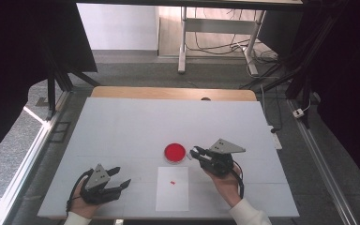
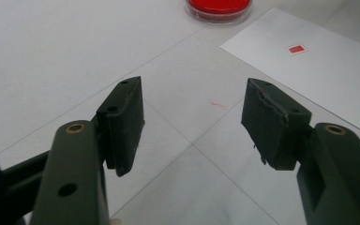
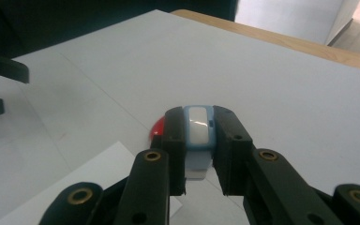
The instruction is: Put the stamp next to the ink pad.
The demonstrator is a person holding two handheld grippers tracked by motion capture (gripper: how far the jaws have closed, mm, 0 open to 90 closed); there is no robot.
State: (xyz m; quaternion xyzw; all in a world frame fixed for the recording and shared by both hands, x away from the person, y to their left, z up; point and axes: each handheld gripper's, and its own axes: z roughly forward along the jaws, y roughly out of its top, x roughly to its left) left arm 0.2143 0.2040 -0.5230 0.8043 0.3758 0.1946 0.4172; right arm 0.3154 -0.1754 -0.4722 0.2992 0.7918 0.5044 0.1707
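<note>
While our right tongs (image 3: 199, 140) pinch a small blue-and-white clip (image 3: 198, 129), the red petri dish (image 1: 175, 152) sits just ahead of them; our left tongs (image 2: 192, 122) rest spread, farther off.

White sheet (image 1: 172, 190), red mark (image 1: 172, 182)

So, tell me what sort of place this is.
Probably a lab or test workspace, not a home: a white-topped table on grey carpet, a red-filled dish beside a marked paper sheet, and loose cables under a metal-framed desk behind.
</note>
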